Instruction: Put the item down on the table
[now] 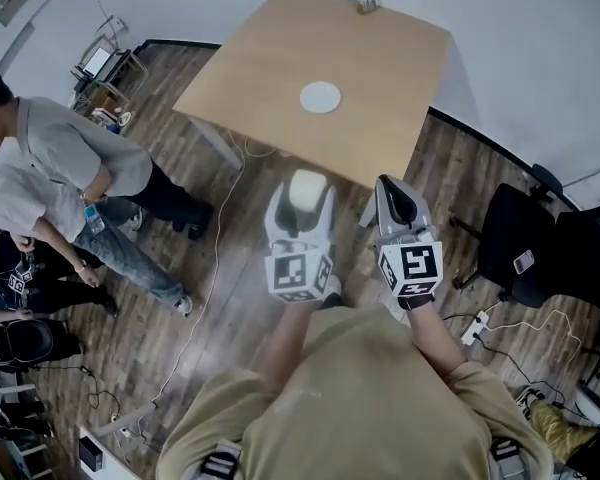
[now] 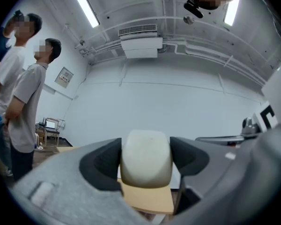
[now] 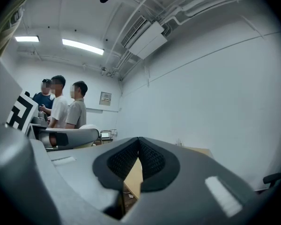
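My left gripper (image 1: 307, 194) is shut on a cream-white rounded block (image 1: 306, 190), held in the air short of the wooden table's (image 1: 280, 68) near edge. In the left gripper view the same block (image 2: 146, 157) fills the gap between the two dark pads (image 2: 103, 165), with the tabletop (image 2: 147, 198) showing just below it. My right gripper (image 1: 398, 196) hangs beside it to the right, jaws pressed together with nothing in them; its pads (image 3: 152, 161) meet in the right gripper view.
A white round plate (image 1: 320, 97) lies on the table's middle, and a small object (image 1: 366, 6) stands at its far edge. Three people (image 1: 70, 178) stand on the wood floor at left. A black chair (image 1: 525, 238) is at right. Cables run across the floor.
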